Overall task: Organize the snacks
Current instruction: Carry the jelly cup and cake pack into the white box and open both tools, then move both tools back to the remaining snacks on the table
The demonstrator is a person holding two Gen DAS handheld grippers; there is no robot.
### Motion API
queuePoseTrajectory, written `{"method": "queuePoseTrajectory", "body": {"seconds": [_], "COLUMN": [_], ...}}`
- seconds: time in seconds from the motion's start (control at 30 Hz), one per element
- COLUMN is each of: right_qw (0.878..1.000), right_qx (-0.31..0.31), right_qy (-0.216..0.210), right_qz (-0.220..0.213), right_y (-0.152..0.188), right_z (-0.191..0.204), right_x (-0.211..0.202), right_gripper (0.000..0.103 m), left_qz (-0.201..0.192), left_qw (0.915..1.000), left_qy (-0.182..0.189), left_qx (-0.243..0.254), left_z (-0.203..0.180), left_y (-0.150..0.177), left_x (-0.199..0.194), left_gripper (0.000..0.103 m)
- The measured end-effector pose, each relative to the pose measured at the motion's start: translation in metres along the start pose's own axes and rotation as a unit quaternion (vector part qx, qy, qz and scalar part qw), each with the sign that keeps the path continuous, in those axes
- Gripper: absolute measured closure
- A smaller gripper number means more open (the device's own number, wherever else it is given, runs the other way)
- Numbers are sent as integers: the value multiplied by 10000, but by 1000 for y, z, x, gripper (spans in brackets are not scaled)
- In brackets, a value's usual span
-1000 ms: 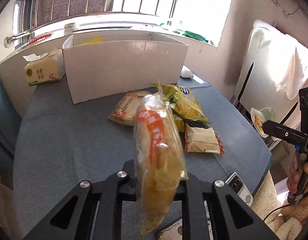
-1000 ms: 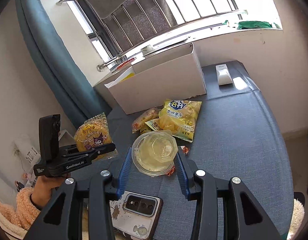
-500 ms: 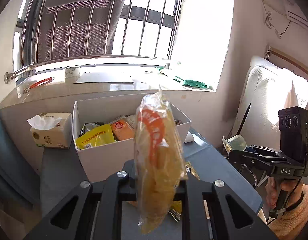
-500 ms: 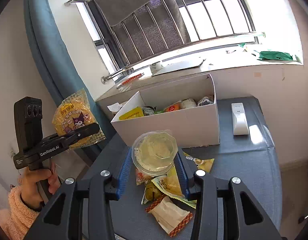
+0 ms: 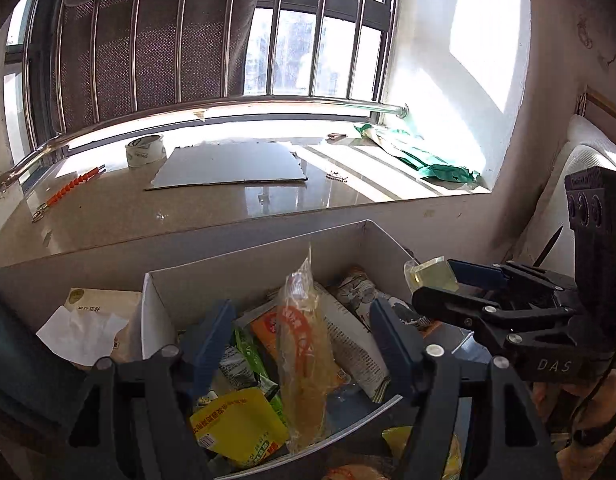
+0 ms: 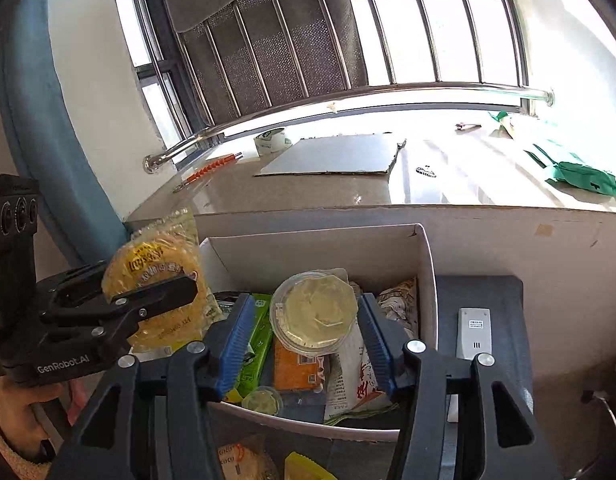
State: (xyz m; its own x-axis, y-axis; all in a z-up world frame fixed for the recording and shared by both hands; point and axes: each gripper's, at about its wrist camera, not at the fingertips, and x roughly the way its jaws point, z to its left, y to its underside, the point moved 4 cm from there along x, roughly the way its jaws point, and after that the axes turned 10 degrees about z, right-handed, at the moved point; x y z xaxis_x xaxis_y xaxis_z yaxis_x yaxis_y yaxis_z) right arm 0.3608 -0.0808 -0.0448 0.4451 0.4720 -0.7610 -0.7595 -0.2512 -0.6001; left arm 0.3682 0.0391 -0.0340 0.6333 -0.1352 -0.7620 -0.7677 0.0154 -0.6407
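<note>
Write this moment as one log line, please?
left tool: just opened, yellow snack bag loose between pads | right tool: just opened, clear cup loose | both over white box

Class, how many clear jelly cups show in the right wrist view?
2. The large cup is between the right gripper, whose jaws have just been opening; a small cup lies at the box's near wall. Packets may hide others.

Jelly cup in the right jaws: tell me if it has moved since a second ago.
Yes. The jelly cup has gone from above the table to above the open white box. The right gripper's jaws have just been opening around it.
</note>
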Motion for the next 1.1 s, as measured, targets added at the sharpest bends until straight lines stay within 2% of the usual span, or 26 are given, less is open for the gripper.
{"method": "queuePoseTrajectory", "body": {"seconds": [0.03, 0.1, 0.2, 0.33, 0.57, 0.7, 0.83, 1.0, 1.1], "right_qw": [9998, 9996, 9984, 9976, 9982, 9976, 9978, 9990, 9992], "right_qx": [57, 240, 532, 584, 273, -46, -227, 0, 302], "right_qy": [159, 109, 106, 240, 113, 19, -40, -38, -27], "right_qz": [41, -131, -133, -286, -521, -687, -622, -446, -248], "right_y": [0, 4, 9, 15, 40, 78, 134, 205, 241], "right_z": [-4, -15, -30, -37, -15, 5, 17, 20, 16], "right_x": [1, -4, -10, -25, -62, -88, -105, -108, -99], "right_gripper": [9, 0, 0, 0, 0, 0, 0, 0, 0], "left_qz": [-102, -174, -282, -438, -723, -842, -939, -887, -786], "left_qw": [9999, 9997, 9991, 9981, 9962, 9956, 9952, 9953, 9952], "left_qy": [-66, -155, -324, -440, -475, -401, -257, 71, 140], "left_qx": [4, -16, -35, -26, 24, 41, -93, -368, -561], "left_z": [1, 4, 8, 7, 1, -4, -8, -19, -22], "left_y": [3, 8, 13, 16, 37, 72, 121, 192, 229], "left_x": [-3, -8, -17, -37, -77, -100, -122, -131, -130], "left_gripper": [0, 0, 0, 0, 0, 0, 0, 0, 0]}}
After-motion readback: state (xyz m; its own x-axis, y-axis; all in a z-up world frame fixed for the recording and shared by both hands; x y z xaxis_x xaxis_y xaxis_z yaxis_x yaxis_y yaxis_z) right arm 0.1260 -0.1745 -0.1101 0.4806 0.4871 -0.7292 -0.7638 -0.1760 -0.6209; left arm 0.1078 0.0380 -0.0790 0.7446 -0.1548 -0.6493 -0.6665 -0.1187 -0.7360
